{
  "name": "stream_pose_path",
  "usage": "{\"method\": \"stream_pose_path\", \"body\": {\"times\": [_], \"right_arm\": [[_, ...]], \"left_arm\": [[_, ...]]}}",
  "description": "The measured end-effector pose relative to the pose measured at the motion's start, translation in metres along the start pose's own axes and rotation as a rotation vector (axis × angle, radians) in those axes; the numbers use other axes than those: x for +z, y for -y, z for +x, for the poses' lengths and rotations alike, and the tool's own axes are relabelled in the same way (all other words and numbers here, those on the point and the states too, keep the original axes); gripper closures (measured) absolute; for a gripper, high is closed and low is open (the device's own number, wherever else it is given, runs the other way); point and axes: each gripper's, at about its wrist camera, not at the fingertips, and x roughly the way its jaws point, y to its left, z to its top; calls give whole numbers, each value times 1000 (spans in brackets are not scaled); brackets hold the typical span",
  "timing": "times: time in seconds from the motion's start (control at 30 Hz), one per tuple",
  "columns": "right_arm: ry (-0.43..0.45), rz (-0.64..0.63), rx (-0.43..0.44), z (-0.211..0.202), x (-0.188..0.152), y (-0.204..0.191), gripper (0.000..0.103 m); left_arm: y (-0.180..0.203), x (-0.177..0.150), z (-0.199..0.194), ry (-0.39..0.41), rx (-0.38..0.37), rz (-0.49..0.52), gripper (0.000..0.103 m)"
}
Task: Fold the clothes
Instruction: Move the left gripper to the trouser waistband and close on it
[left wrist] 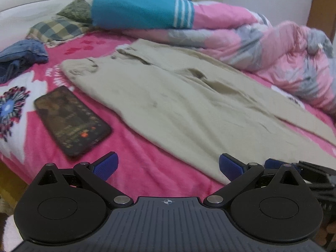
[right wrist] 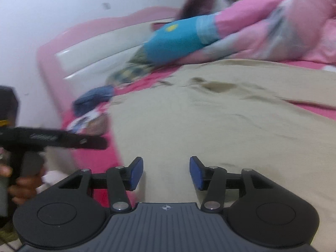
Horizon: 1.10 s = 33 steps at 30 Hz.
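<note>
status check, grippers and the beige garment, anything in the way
Left gripper open, empty. Right gripper open, empty, over the beige garment. Garment spread flat on the pink bed. Phone lies beside its edge, clear of the cloth.

The trousers [left wrist: 178,105] lie spread across the bed [left wrist: 134,168], with a phone [left wrist: 72,121] just beside them on the left. Behind the phone lies a jeans heap [left wrist: 21,56]; a quilt [left wrist: 273,50] is bunched behind the trousers, near a pillow [left wrist: 54,29].

A home bedroom: pink bed [left wrist: 136,168], rumpled quilt [left wrist: 273,48], headboard [right wrist: 94,56].
</note>
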Motion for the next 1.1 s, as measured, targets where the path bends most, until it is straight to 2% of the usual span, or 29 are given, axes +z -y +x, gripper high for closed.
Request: {"method": "stream_pose_path", "body": {"times": [0.2, 0.3, 0.47, 0.6, 0.73, 0.77, 0.83, 0.87, 0.97, 1.1], "right_arm": [[12, -250, 10, 24, 14, -50, 52], [-15, -382, -30, 40, 10, -72, 55], [-74, -497, -66, 54, -2, -88, 62], [-114, -545, -91, 56, -11, -95, 70], [-123, -560, -148, 58, -7, -95, 84], [-118, -573, -179, 58, -6, -96, 86], [-112, -594, -222, 58, -4, -98, 87], [-116, -600, -231, 58, -3, -98, 87], [-136, -640, -264, 60, -6, -100, 87], [-156, -687, -293, 63, -12, -103, 87]], "left_arm": [[-32, 27, -20, 78, 10, -88, 0], [-52, 56, -28, 133, 47, -95, 0], [-100, 109, -11, 144, 151, -135, 0], [-146, 142, 33, 69, 150, -205, 0], [-178, 159, 81, -35, 135, -245, 4], [-184, 162, 92, -63, 132, -250, 7], [-195, 164, 108, -119, 135, -274, 18], [-200, 165, 115, -142, 129, -294, 29], [-210, 166, 126, -170, 98, -331, 33], [-215, 168, 135, -189, 88, -350, 48]]}}
